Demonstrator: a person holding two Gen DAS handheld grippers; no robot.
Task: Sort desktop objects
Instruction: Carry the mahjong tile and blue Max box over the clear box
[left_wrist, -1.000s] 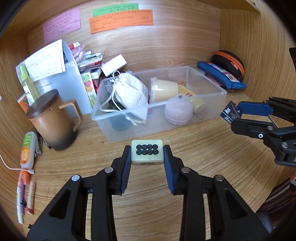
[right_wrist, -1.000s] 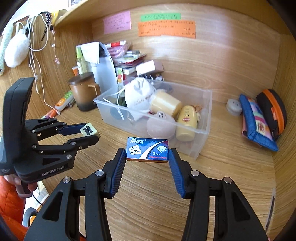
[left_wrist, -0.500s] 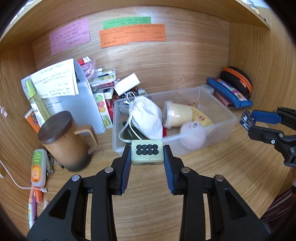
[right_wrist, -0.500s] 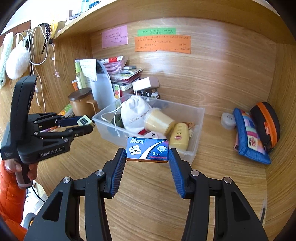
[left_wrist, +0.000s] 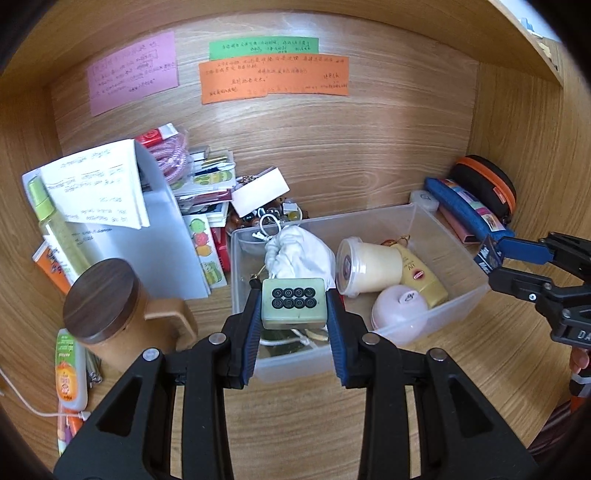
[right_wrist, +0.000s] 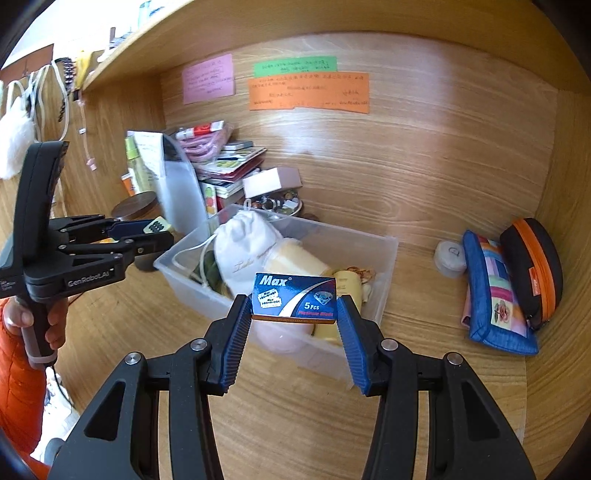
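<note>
- Left tongs (left_wrist: 294, 308) grip a green mahjong tile (left_wrist: 293, 302), held in the air over the near end of the clear bin (left_wrist: 458, 310).
- Right tongs (right_wrist: 294, 314) clamp a blue blade box (right_wrist: 294, 300) above the bin's front wall.
- The bin sits on the desk (left_wrist: 295, 424), holding a white pouch (left_wrist: 301, 254), cup (left_wrist: 369, 266) and tube (left_wrist: 421, 277).

Mug (left_wrist: 107, 314) left of bin (left_wrist: 436, 325); pouches (right_wrist: 495, 291) right.

Green tile (left_wrist: 294, 302), blue box (right_wrist: 294, 297), both aloft
</note>
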